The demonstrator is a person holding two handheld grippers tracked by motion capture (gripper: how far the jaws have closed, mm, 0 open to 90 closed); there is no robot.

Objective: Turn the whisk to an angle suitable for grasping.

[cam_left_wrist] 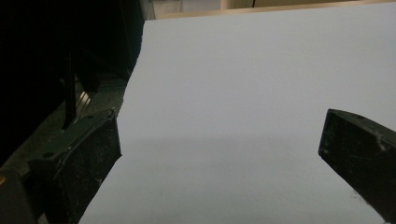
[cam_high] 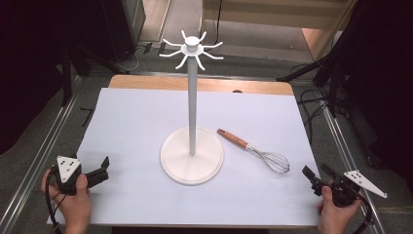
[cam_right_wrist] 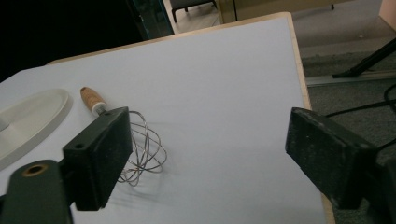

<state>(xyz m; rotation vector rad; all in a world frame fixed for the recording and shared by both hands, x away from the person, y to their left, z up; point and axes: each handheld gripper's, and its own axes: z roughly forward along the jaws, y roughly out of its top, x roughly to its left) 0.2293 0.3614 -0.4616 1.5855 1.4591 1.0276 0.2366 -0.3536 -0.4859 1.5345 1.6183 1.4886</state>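
Both grippers (cam_high: pixel 100 165) (cam_high: pixel 316 173) agape, empty, off whisk (cam_high: pixel 255 151)

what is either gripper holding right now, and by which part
Nothing is held. The left gripper and right gripper both have open, empty jaws; the wire whisk with a wooden handle lies untouched on the white sheet.

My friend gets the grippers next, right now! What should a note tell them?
Left gripper: open, empty, at the near left of the white sheet.
Right gripper: open, empty, at the near right, facing the whisk.
Whisk: lying flat right of the hook stand, wooden handle toward the stand's base, wire end toward the right gripper.
Done: nothing shows yet; the stand's hooks are bare.
Left: probably picking up the whisk and hanging it on a hook.
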